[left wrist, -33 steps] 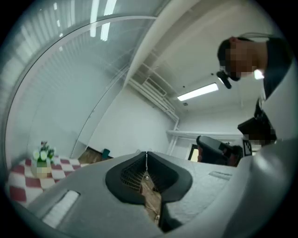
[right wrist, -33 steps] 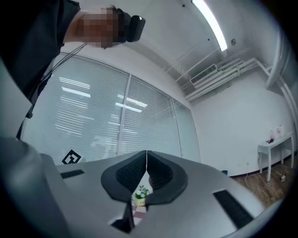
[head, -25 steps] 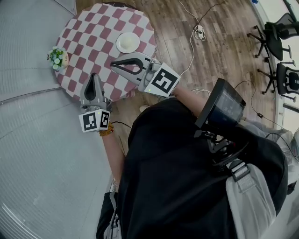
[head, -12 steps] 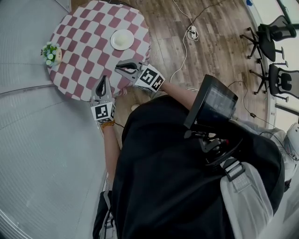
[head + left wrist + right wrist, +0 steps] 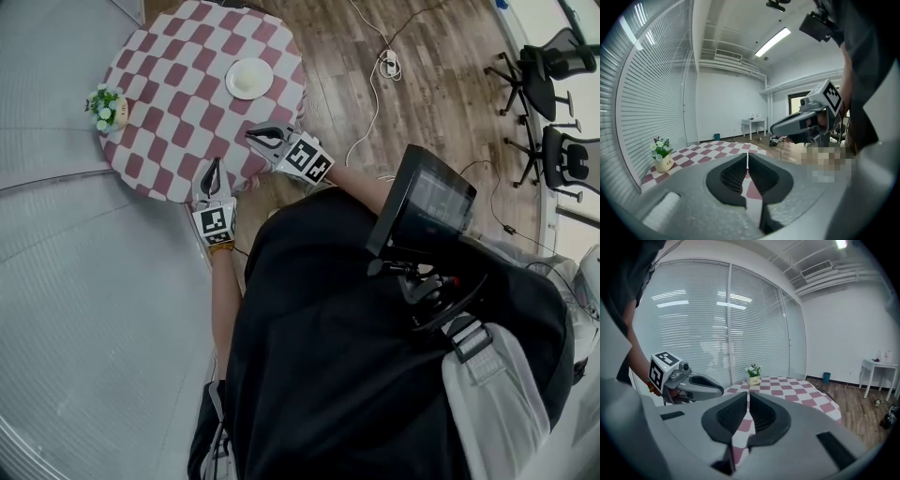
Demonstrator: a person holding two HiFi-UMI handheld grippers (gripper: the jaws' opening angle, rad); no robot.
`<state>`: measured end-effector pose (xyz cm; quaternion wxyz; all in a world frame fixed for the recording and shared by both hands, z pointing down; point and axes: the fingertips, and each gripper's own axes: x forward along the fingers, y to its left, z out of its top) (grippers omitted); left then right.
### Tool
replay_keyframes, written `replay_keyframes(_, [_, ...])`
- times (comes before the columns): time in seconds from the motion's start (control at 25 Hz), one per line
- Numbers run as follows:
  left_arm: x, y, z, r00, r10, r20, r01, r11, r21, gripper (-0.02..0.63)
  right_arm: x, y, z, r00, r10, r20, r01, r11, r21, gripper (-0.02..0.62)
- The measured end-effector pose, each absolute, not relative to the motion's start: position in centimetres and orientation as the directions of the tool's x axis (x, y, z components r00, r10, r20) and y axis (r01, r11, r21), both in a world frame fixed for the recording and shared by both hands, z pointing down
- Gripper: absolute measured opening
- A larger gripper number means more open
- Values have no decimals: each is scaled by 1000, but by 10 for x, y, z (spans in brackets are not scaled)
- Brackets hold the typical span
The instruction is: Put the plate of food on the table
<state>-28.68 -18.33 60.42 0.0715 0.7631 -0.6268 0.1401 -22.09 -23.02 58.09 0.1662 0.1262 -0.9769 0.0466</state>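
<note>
A white plate of pale food (image 5: 249, 78) rests on the round table with the red and white checked cloth (image 5: 178, 103), toward its far right side. Neither gripper touches it. My left gripper (image 5: 213, 168) hovers over the table's near edge, jaws shut and empty (image 5: 748, 156). My right gripper (image 5: 255, 134) hangs at the near right edge, a short way from the plate, also shut with nothing held (image 5: 748, 394). Neither gripper view shows the plate. Each gripper view catches the other gripper: the right one (image 5: 801, 124) and the left one (image 5: 689, 383).
A small pot of flowers (image 5: 108, 108) stands at the table's left edge, also seen as the flower pot (image 5: 662, 155) (image 5: 753, 372). Cables and a power strip (image 5: 387, 64) lie on the wood floor right of the table. Office chairs (image 5: 544, 84) stand far right. Blinds cover the left wall.
Both grippers have drawn back from the plate toward the table's near edge and look smaller. The plate has stayed in place on the table.
</note>
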Motion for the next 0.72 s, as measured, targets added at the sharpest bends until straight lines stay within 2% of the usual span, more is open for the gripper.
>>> replay_keyframes(0.28, [-274, -190, 586, 222, -931, 290, -949, -275, -155, 14, -225, -232, 577, -906, -242, 346, -269, 963, -31, 12])
replay_keyframes(0.72, [-273, -193, 581, 230, -931, 285, -946, -283, -161, 14, -227, -233, 583, -896, -240, 374, -264, 965, -12, 9])
